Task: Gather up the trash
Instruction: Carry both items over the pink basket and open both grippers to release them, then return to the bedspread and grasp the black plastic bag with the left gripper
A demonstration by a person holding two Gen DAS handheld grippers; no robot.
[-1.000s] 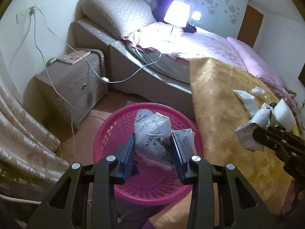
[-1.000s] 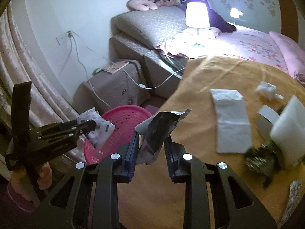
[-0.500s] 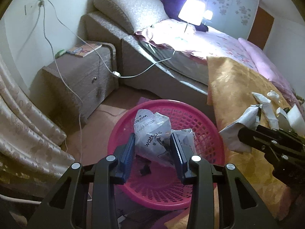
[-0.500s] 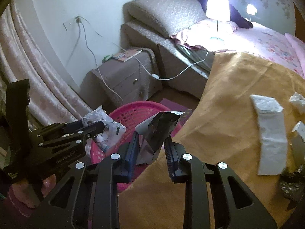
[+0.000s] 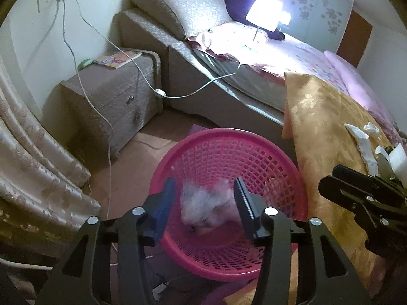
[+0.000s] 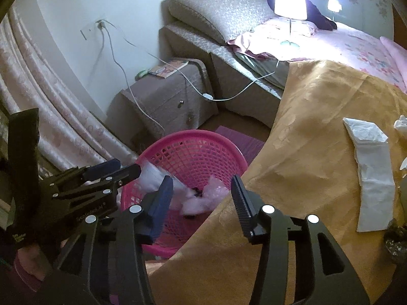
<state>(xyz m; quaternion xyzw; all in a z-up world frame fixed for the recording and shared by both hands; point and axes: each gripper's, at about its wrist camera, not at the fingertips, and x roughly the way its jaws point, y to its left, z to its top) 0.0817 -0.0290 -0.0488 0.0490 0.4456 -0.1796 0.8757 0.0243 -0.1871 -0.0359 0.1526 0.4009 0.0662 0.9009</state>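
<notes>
A: Left gripper (image 5: pixel 204 204) over pink basket (image 5: pixel 292 167); jaws opening; crumpled bag (image 5: pixel 207 209) blurred between them, touching neither pad, apparently dropping in.

B: Right gripper (image 6: pixel 201 200) at the basket's bed-side rim; jaws opening, nothing gripped; wrapper scraps (image 6: pixel 201 198) lying in the basket below.

A: Remaining trash?

B: White tissue strip (image 6: pixel 374 175) flat on gold bedspread (image 6: pixel 305 132), near its right-hand edge; off to the right of the right gripper, well apart from the left; long axis running up the bed, away from the camera.

A: Right hand judged nearer; likely next pick, jaws across the narrow width.
</notes>
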